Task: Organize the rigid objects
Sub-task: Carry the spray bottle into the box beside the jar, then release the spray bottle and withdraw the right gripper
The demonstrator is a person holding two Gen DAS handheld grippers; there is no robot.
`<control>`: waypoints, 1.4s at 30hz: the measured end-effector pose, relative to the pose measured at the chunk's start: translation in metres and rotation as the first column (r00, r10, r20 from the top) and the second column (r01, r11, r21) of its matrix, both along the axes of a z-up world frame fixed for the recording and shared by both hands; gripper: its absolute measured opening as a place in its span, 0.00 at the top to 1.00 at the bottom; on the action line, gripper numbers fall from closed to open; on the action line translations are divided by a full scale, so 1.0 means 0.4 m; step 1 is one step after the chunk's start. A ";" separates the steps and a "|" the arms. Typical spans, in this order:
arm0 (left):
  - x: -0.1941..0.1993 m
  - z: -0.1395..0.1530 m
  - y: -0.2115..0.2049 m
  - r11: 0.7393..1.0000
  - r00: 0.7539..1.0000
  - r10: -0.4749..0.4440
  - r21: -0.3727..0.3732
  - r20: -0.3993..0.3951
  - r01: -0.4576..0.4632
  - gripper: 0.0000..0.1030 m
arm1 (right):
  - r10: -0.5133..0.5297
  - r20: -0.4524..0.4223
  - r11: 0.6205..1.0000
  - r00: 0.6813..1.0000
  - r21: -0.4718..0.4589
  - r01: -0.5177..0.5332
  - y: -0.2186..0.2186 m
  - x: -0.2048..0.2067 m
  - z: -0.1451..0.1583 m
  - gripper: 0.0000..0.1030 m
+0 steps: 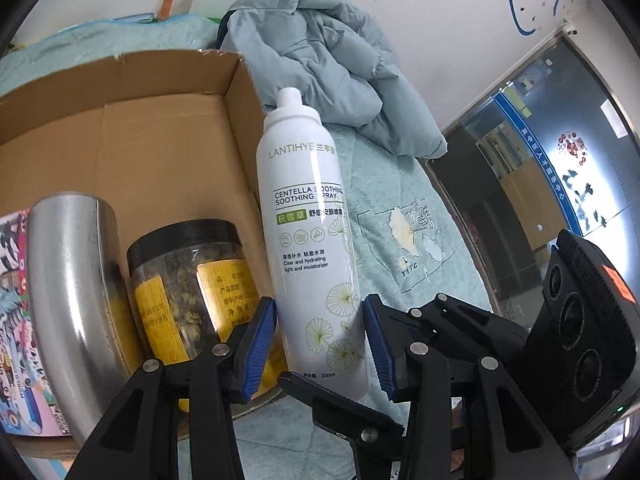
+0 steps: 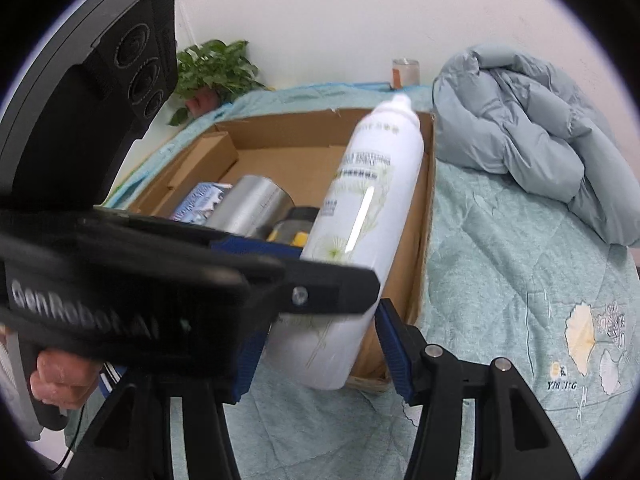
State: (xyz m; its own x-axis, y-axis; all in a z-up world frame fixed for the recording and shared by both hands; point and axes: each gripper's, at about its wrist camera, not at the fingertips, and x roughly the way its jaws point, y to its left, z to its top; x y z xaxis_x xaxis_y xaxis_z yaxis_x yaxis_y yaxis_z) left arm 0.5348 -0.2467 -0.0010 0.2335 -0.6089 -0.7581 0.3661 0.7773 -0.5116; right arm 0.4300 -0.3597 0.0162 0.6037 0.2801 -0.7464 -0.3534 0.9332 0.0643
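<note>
A white spray bottle (image 1: 308, 216) (image 2: 372, 200) with green print stands tilted in the air over the right wall of an open cardboard box (image 1: 160, 128) (image 2: 280, 128). My left gripper (image 1: 320, 308) has its blue pads pressed on the bottle's lower body from both sides. My right gripper (image 2: 320, 340) clamps the same bottle near its base, and one of its fingers (image 1: 336, 400) crosses beneath the left one. In the right wrist view the left gripper (image 2: 338, 266) reaches in from the left across the bottle. Inside the box are a steel cup (image 1: 72, 280) (image 2: 252, 204), a black-lidded jar (image 1: 188, 272) (image 2: 298, 224) and a colourful carton (image 1: 16, 320) (image 2: 200, 200).
The box sits on a green quilted bedspread (image 1: 400, 240) (image 2: 500, 280). A grey-blue padded jacket (image 1: 332, 72) (image 2: 532, 128) is heaped to its right. A glass cup (image 1: 180, 0) (image 2: 405, 72) and a potted plant (image 2: 216, 68) stand by the wall. A hand (image 2: 60, 380) grips the left gripper's handle.
</note>
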 end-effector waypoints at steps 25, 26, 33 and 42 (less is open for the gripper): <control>-0.448 0.147 0.629 0.839 0.757 0.390 0.136 0.525 -0.527 0.93 | -0.038 0.208 0.987 0.977 -0.143 0.069 0.205 -0.255 -0.019 0.67; -0.473 0.142 0.631 0.827 0.742 0.398 0.140 0.539 -0.545 0.92 | -0.056 0.235 0.982 0.970 -0.161 0.096 0.220 -0.271 -0.017 0.76; -0.592 0.104 0.609 0.804 0.684 0.446 0.077 0.577 -0.589 0.01 | -0.060 0.312 0.989 0.948 -0.113 0.100 0.270 -0.364 -0.006 0.03; -0.683 0.105 0.581 0.829 0.722 0.430 0.081 0.543 -0.554 0.01 | -0.127 0.228 0.988 0.965 -0.057 0.143 0.261 -0.401 -0.045 0.03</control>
